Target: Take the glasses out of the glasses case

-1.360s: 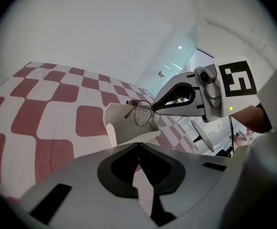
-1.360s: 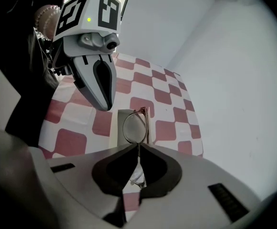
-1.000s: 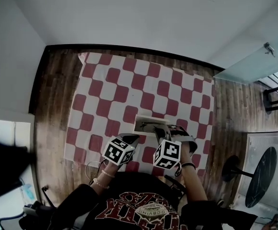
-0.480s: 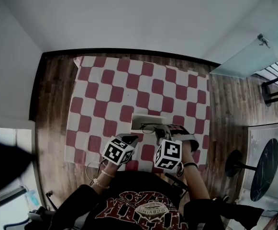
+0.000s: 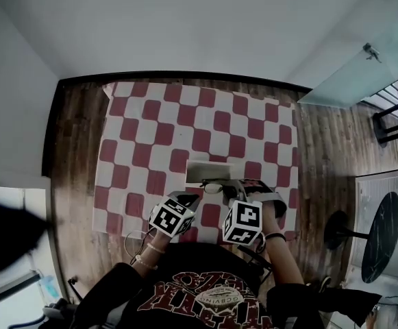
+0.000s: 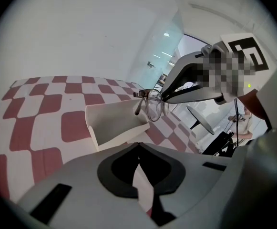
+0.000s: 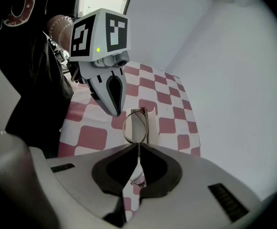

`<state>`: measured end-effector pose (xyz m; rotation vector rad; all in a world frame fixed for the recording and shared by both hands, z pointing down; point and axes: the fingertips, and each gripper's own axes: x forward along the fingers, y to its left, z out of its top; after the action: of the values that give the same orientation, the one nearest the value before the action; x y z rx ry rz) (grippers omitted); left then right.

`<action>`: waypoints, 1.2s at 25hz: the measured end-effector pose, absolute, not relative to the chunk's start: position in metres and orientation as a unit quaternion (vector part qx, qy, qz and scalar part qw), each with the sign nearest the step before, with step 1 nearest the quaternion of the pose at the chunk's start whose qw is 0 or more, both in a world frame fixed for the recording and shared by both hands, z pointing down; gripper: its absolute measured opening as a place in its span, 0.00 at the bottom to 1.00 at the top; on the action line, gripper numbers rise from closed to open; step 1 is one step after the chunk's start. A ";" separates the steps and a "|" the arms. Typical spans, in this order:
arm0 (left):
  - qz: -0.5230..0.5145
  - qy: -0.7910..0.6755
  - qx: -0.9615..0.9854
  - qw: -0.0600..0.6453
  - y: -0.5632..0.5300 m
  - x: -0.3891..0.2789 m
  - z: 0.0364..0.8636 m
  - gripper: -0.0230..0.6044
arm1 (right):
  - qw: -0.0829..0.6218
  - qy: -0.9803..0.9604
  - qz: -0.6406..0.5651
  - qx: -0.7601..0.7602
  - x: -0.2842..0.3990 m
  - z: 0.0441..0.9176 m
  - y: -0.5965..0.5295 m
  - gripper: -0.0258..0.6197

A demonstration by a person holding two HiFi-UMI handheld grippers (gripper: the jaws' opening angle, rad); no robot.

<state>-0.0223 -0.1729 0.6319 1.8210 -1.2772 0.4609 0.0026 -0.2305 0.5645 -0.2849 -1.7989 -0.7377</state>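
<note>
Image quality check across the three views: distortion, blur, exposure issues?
Head view: strong fisheye, the checkered cloth has curved edges, and the glasses are tiny but readable. Left gripper view: round black vignette, a mosaic patch overlays part of the right gripper, and the case is sharp. Right gripper view: dark left side, glasses crisp, near jaws slightly soft.

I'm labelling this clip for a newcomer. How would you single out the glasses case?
On the red-and-white checked cloth, look near the person's edge. The glasses case is the open white box there, beside the wire-rimmed glasses pinched in the right claw.
</note>
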 end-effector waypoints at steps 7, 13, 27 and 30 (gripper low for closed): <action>0.197 -0.492 0.741 0.412 -0.171 -0.007 0.628 0.05 | 0.558 -0.760 -0.310 -0.121 0.009 0.558 -0.227 0.09; 0.209 -0.472 0.749 0.415 -0.164 0.009 0.633 0.05 | 0.553 -0.766 -0.308 -0.117 0.013 0.548 -0.226 0.09; 0.235 -0.454 0.769 0.384 -0.171 0.029 0.626 0.05 | 0.534 -0.782 -0.299 -0.117 0.021 0.517 -0.219 0.09; 0.239 -0.451 0.775 0.372 -0.174 0.033 0.622 0.05 | 0.532 -0.786 -0.291 -0.116 0.026 0.511 -0.218 0.09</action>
<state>0.0326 -0.1744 0.6220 1.9880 -1.1569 0.6116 0.0257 -0.2180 0.5114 -0.2769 -1.8752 -0.6943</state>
